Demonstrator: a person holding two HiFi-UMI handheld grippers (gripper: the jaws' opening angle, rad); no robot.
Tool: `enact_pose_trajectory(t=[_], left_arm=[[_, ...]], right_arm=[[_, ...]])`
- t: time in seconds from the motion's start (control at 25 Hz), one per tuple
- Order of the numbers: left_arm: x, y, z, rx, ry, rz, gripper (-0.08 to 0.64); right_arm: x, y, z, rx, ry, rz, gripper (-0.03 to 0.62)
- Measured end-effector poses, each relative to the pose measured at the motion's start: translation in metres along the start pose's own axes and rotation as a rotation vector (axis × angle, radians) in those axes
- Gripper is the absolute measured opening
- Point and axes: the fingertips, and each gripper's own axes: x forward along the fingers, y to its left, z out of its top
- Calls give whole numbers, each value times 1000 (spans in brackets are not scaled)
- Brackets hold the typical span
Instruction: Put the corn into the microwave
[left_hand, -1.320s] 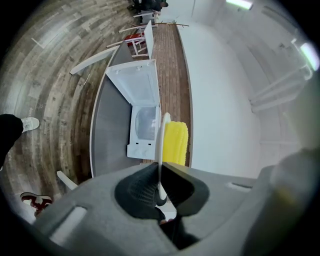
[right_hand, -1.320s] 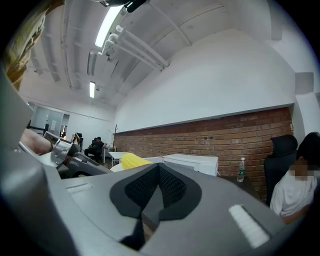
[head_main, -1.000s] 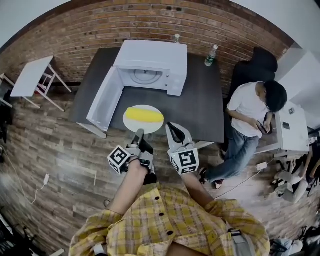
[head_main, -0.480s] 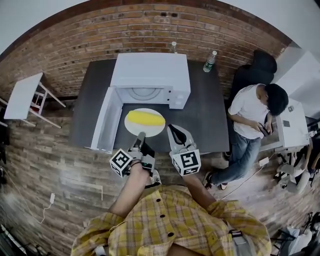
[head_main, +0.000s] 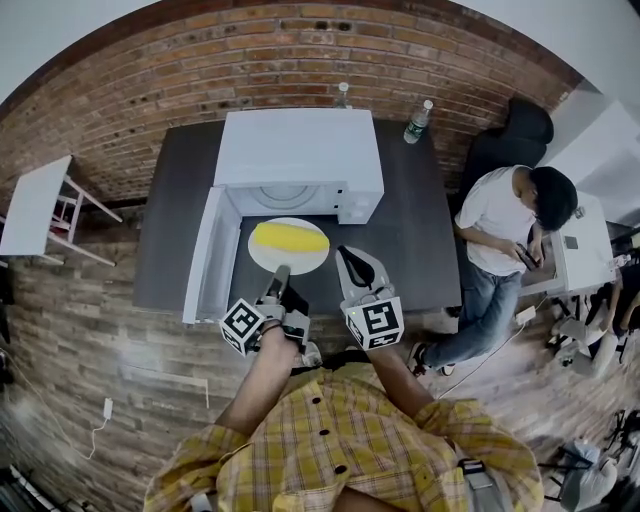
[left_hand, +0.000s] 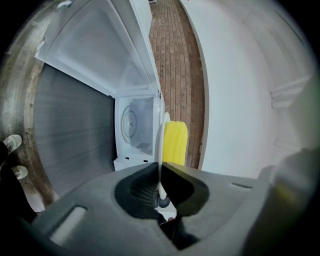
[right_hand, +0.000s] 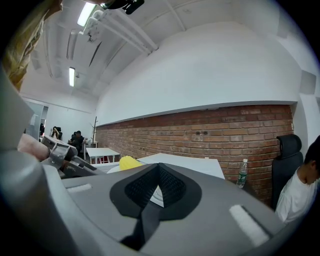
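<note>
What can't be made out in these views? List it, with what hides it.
Microwave cavity: head view looks onto its roof; only a sliver inside shows.
Corn: right gripper view, mostly behind that gripper's body.
White patch between the right gripper's shut fingers: too little shows to name it.
Bottle label: head view, too small.
Plate rim where the left gripper pinches it: head view, gripper covers it.
</note>
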Motion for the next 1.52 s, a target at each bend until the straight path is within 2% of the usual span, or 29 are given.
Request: enact_pose_trajectory(t=[0.28, 0.48, 0.72, 0.92, 1.52], left_arm=[[19, 18, 7, 7, -14, 35, 18], [45, 20, 13, -19, -46, 8, 18], [62, 52, 30, 12, -88, 73, 21], [82, 71, 44, 36, -108, 90, 21], [134, 119, 79, 11, -138, 142, 20]], right_arm=[[18, -10, -8, -9, -3, 21, 5], [35, -23, -15, -2, 6, 46, 5], [52, -38, -23, -10, 18, 66, 5], [63, -51, -36, -15, 44, 68, 5], [103, -56, -49, -15, 74, 128, 5]])
